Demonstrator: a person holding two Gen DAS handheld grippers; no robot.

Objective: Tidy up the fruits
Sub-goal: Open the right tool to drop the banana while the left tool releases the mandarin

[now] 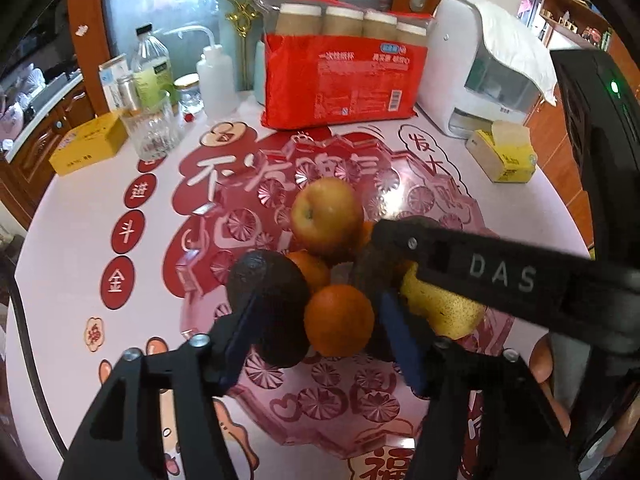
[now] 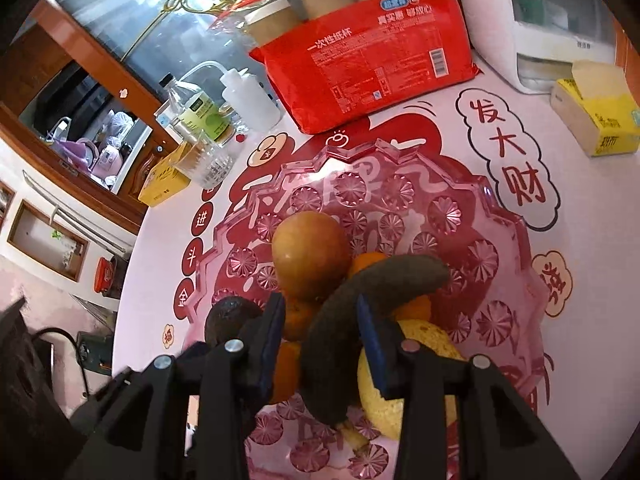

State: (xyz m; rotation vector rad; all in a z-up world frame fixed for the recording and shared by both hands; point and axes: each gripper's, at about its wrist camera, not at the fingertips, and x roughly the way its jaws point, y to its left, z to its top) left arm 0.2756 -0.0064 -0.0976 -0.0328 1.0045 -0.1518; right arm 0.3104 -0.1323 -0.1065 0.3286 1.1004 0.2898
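Note:
A pink cut-glass fruit bowl [image 1: 224,216] [image 2: 500,240] stands on the round printed table. It holds an apple [image 1: 326,212] [image 2: 308,256], oranges, a dark avocado [image 1: 272,280] [image 2: 228,316], a yellow pear [image 1: 440,304] [image 2: 424,336] and a blackened banana [image 2: 380,280]. My left gripper [image 1: 320,300] is open over the pile; an orange [image 1: 338,320] lies between its blue pads, and its left finger crosses the avocado. My right gripper [image 2: 320,312] straddles the banana, which rests on the pile. The right pad is against the banana, while a gap shows at the left pad. One of its fingers [image 1: 472,268] reaches in from the right.
Behind the bowl stand a red pack of paper cups [image 1: 340,76] [image 2: 376,60] and a white appliance draped with a cloth [image 1: 480,68]. A yellow tissue box [image 1: 504,156] sits at the right. A glass [image 1: 152,132], bottles and a yellow box [image 1: 88,144] sit at the left.

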